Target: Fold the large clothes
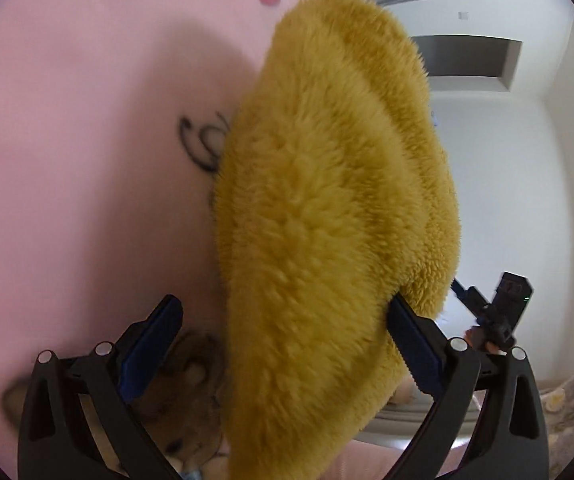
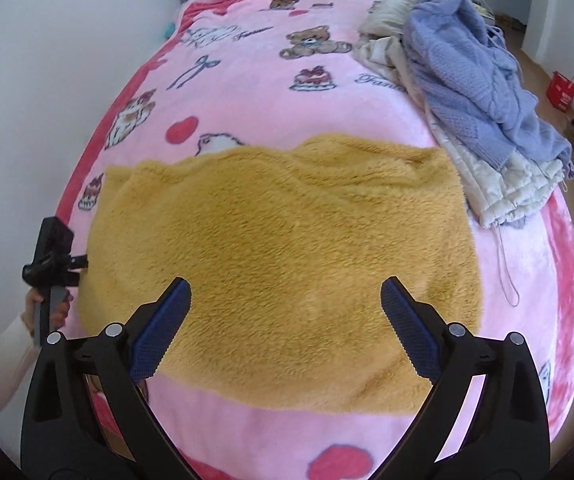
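The yellow fleece garment (image 2: 283,248) is lying spread flat on the pink blanket (image 2: 247,92) that is covering the bed, with its near edge sitting just beyond the right gripper (image 2: 286,330). That gripper is hanging above the fleece with its jaws standing wide apart, nothing between the blue pads (image 2: 409,332) and neither pad pressing the cloth.

In the left wrist view, the left gripper (image 1: 283,344) is reaching low beside the garment's (image 1: 327,200) edge. A thick fold of the fleece is bulging up between its wide-set jaws; the right-hand pad is touching the pile, while the left-hand pad is standing clear of it, so nothing is being gripped.

To the right of the fleece, a lilac knit sweater (image 2: 475,76) is lying heaped on cream quilted clothing (image 2: 503,184).
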Demonstrator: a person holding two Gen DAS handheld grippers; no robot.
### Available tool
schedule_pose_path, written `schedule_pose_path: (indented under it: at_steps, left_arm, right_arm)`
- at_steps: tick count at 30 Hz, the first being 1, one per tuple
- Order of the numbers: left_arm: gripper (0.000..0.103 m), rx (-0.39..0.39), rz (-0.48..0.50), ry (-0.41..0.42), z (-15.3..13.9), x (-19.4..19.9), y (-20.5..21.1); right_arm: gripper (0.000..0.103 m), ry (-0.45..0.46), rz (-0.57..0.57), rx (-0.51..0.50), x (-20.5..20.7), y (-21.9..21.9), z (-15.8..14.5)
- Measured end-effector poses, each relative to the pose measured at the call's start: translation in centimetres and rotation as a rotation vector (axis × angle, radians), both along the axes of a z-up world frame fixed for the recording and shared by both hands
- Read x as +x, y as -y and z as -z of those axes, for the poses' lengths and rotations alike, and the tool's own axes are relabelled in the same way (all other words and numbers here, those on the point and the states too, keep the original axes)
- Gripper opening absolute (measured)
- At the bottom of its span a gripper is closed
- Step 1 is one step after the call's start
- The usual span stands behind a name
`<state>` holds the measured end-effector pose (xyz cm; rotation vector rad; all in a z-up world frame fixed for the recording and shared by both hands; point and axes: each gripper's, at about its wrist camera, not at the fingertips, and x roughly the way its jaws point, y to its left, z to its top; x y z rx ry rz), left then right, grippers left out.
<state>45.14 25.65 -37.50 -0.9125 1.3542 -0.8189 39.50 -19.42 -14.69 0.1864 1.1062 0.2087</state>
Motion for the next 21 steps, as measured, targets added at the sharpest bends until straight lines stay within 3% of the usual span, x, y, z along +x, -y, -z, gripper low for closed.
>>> schedule_pose_path:
  at_steps: [3,8,10,11,15,18,20,21]
  left_arm:
    - [0.098,-0.036,0.025,0.006,0.7,0.4,1.0]
    - [0.098,-0.002,0.07,0.09,0.2,0.5,2.6]
    - [0.09,0.008,0.108,0.096,-0.3,0.5,3.4]
    - [0.08,-0.02,0.123,0.087,-0.3,0.5,3.9]
    - [0.058,-0.03,0.116,0.089,-0.8,0.8,5.1]
    - [0.052,-0.03,0.105,0.078,-1.1,0.4,5.5]
    - [0.052,-0.005,0.108,0.095,-1.8,-0.2,5.3]
    - [0.057,0.018,0.109,0.101,-2.2,-0.5,5.0]
  right_arm:
    - [0.092,0.005,-0.008,-0.008,-0.2,-0.7,-0.1]
    - [0.092,-0.016,0.027,0.022,-0.6,-0.1,0.3]
    - [0.092,-0.021,0.05,0.037,-0.8,0.4,0.5]
    - [0.092,-0.021,0.062,0.042,-0.9,0.6,0.5]
    - [0.092,-0.019,0.092,0.064,-1.3,1.7,0.7]
    - [0.092,-0.019,0.106,0.079,-1.4,2.4,0.8]
    - [0.092,-0.021,0.116,0.082,-1.5,2.8,0.9]
    - [0.092,-0.028,0.121,0.081,-1.6,3.0,1.1]
